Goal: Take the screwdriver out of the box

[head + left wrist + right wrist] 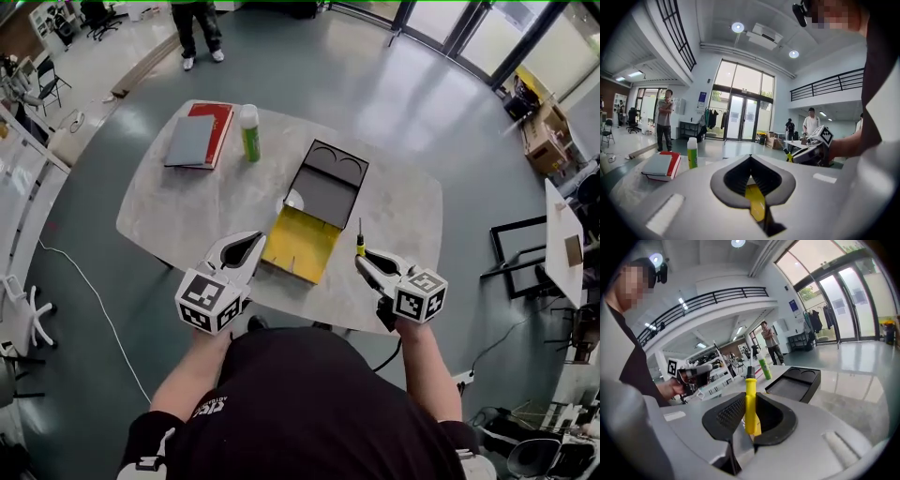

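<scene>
Right tongs [362, 262] clamp yellow-handled screwdriver [750, 401] upright, clear of open black-and-yellow box [323, 195] | left tongs [259, 238] closed, empty | risk: narrow grip lets handle pivot, dropping onto pale stone bench [403, 211].

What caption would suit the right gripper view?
Right tongs clamp a yellow-handled screwdriver, with the open black box beyond.

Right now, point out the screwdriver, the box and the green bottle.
screwdriver [750, 404]: right gripper view, on its yellow handle.
box [300, 248]: head view, on its opened yellow flap.
green bottle [251, 142]: head view, on its green body.
</scene>
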